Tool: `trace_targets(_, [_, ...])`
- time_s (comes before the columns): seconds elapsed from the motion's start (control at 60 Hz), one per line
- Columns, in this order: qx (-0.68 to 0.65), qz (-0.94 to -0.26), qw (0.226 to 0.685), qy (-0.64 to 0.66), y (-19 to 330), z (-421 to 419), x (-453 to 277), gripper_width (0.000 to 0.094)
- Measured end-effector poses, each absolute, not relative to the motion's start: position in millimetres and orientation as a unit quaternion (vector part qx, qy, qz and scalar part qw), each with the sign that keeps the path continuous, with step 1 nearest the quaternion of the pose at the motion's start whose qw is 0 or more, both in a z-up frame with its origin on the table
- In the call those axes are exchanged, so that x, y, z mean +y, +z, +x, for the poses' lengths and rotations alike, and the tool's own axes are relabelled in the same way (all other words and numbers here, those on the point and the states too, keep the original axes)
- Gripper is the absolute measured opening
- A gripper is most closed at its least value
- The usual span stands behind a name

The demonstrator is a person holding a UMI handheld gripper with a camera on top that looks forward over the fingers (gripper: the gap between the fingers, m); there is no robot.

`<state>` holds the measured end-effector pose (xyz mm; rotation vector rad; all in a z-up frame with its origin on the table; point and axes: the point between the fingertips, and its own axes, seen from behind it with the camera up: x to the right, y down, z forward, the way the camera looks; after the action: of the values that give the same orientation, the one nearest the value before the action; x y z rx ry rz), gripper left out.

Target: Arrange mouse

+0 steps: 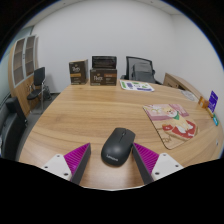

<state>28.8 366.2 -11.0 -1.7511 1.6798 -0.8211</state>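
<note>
My tongs (112,163) stand wide, and nothing is gripped. The left finger's purple pad (77,157) and the right finger's purple pad (151,156) each show clear of the mouse, with bare wood visible on both sides.

The mouse (117,146) is black and rests on the counter (80,115) on its own support. It sits between my two fingers, roughly centred in the gap, its far end reaching slightly beyond the fingertips. I cannot tell whether it has a cord.

The counter is a large wood-grain surface with a rounded outline. Ahead and to the right of the mouse lies a mouse mat (176,122) printed with a colourful cartoon picture; it lies flat, at an angle to the counter's edge, and is apart from the mouse. Further off, toward the far side of the counter, a second flat printed sheet or mat (137,86) lies on the wood. At the far right edge of the counter stands a small blue item (212,99) that I cannot identify.

Beyond the counter, a grey office chair (141,69) faces it. Against the white back wall are two dark boxes (92,71) side by side. To the left stands another black chair (39,82), near a framed panel (24,59) on the wall.
</note>
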Motion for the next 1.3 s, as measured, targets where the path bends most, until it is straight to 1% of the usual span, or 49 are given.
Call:
trace_targets(0.3, [0.62,-0.663,0.297,-0.296,-13.2,63.3,384.7,0.0848])
trace_targets(0.4, [0.616,-0.667,0.3,-0.292,-13.7,69.1,390.3,0.0808])
trace_targets(0.433, [0.617,-0.667,0.301,-0.29,-14.1,69.8,390.9,0.0779])
trace_targets(0.467, [0.618,-0.666,0.301,-0.291,-14.5,70.7,389.8,0.0726])
trace_targets(0.517, [0.618,-0.664,0.3,-0.295,-14.6,72.3,387.1,0.0611])
trace_targets(0.533, [0.618,-0.664,0.3,-0.295,-14.9,72.4,386.5,0.0541])
trace_targets(0.6, [0.613,-0.669,0.297,-0.297,-15.3,71.7,385.9,0.051])
trace_targets(0.617, [0.609,-0.672,0.297,-0.299,-15.0,72.0,386.3,0.0478])
trace_targets(0.75, [0.617,-0.672,0.291,-0.288,-15.7,71.1,386.0,0.0341])
trace_targets(0.85, [0.621,-0.671,0.293,-0.281,-12.9,70.3,387.3,0.0302])
trace_targets(0.917, [0.628,-0.669,0.296,-0.265,-11.1,65.2,388.9,0.03])
trace_targets(0.95, [0.628,-0.669,0.295,-0.267,-3.8,64.3,387.2,0.03])
trace_targets(1.017, [0.618,-0.667,0.302,-0.287,22.3,68.5,380.1,0.0299])
trace_targets(1.117, [0.622,-0.647,0.326,-0.297,72.1,85.3,362.0,0.03])
trace_targets(1.2, [0.633,-0.616,0.347,-0.317,118.7,108.8,327.4,0.03])
trace_targets(1.267, [0.637,-0.598,0.35,-0.337,147.2,127.6,289.7,0.03])
trace_targets(1.3, [0.638,-0.592,0.346,-0.35,154.9,135.7,269.8,0.03])
